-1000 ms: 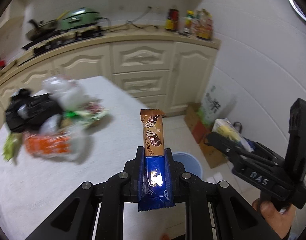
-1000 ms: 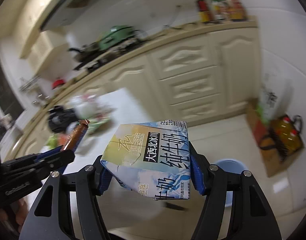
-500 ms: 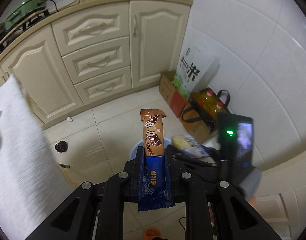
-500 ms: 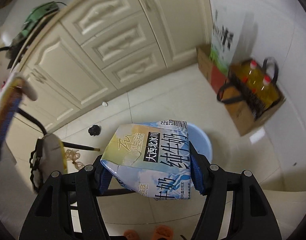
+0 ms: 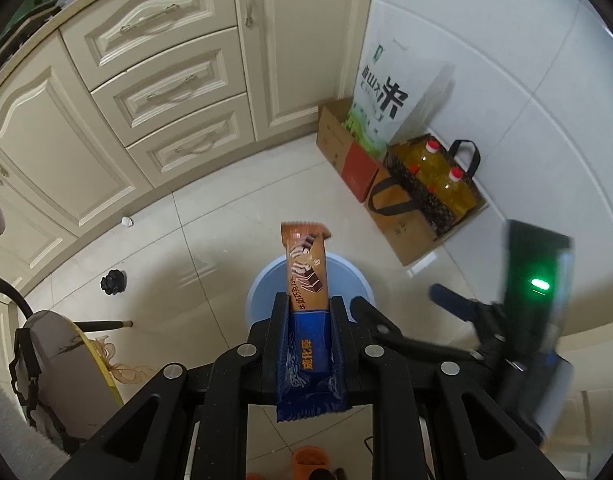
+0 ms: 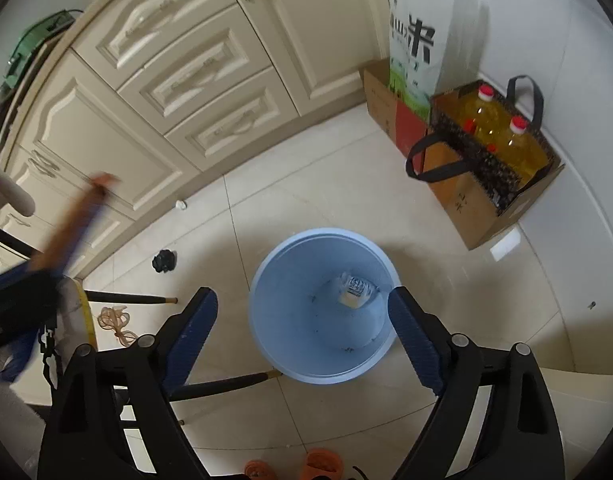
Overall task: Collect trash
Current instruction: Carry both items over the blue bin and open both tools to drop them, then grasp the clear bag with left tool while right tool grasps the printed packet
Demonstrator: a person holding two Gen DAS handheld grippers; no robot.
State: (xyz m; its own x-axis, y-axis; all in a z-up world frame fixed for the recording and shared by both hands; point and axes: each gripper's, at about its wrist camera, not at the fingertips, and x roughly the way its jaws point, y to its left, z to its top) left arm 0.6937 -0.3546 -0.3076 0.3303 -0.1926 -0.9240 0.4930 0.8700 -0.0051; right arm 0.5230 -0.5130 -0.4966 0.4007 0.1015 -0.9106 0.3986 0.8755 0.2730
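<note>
Smeared by motion at left of right wrist view: brown-and-blue snack wrapper (image 6: 72,216). Blurred at right of left wrist view: black right gripper (image 5: 458,304). Mostly hidden behind the wrapper there: round pale-blue plastic bin (image 5: 266,284). Too small to read: crumpled carton (image 6: 356,290) inside bin

Glossy foil-like film on the snack bar wrapper (image 5: 306,280), brown above, blue below. Smooth matt light-blue plastic on the bin (image 6: 324,304). Printed carton, faintly shiny, on the milk box (image 6: 355,290). Matt black plastic with small metal screws on the left gripper (image 5: 306,308); ribbed blue pads (image 6: 412,338) on the right gripper (image 6: 302,316). Polished, reflective floor tiles (image 6: 306,184). Plain brown cardboard on the box (image 6: 472,204).
</note>
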